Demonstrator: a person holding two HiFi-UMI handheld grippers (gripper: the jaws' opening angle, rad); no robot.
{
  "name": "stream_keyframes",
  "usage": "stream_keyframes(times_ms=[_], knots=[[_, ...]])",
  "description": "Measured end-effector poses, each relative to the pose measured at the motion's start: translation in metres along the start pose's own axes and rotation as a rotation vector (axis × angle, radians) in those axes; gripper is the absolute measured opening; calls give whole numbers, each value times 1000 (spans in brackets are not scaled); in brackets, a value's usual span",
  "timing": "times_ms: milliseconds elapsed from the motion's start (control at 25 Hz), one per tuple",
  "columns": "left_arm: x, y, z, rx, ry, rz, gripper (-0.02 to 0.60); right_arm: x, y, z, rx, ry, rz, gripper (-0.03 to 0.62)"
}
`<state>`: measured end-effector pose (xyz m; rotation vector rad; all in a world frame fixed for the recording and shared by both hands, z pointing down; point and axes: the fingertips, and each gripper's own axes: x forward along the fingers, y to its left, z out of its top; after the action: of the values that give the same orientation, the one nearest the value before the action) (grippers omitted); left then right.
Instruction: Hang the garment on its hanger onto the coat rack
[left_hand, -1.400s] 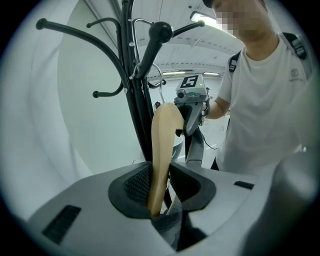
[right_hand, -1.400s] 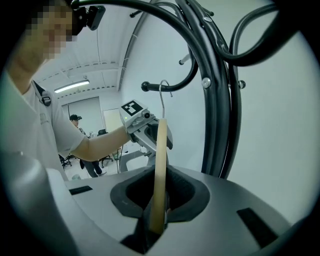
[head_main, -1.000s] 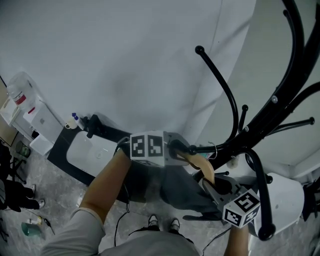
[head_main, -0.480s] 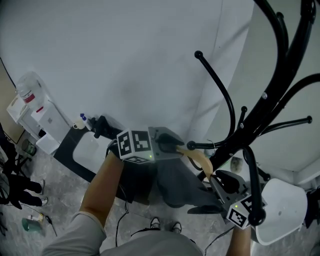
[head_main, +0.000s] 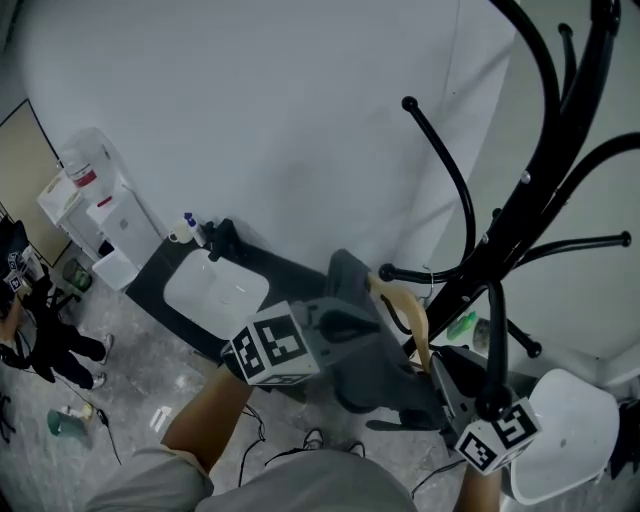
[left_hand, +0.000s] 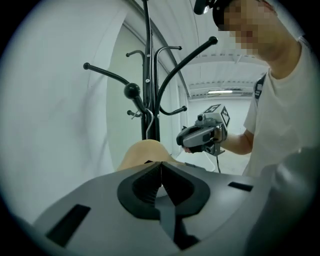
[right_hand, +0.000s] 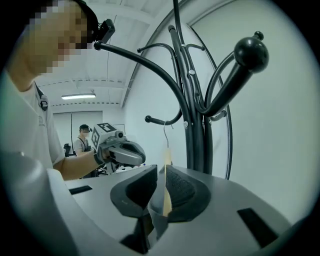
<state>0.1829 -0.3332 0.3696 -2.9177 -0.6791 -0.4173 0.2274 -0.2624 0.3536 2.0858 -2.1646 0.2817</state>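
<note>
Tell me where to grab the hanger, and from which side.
Grip the hanger by its flat wooden shoulder below the wire hook, coming from the side away from the rack. Edge-on the wood is thin, so fingers close across its faces, as the right gripper does.

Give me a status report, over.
Left claw closing shut, apparently empty. Right claw clamped on wooden hanger with grey garment. Hook at coat rack arm; nothing in the way.
</note>
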Motion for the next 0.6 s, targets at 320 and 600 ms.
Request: stream_keyframes(times_ms=[320, 600], knots=[[18, -26, 15, -266, -124, 234, 6, -12, 11, -8, 13, -1, 65, 17], [19, -39, 21, -294, -167, 345, 6, -21, 15, -12, 11, 0, 96, 15]])
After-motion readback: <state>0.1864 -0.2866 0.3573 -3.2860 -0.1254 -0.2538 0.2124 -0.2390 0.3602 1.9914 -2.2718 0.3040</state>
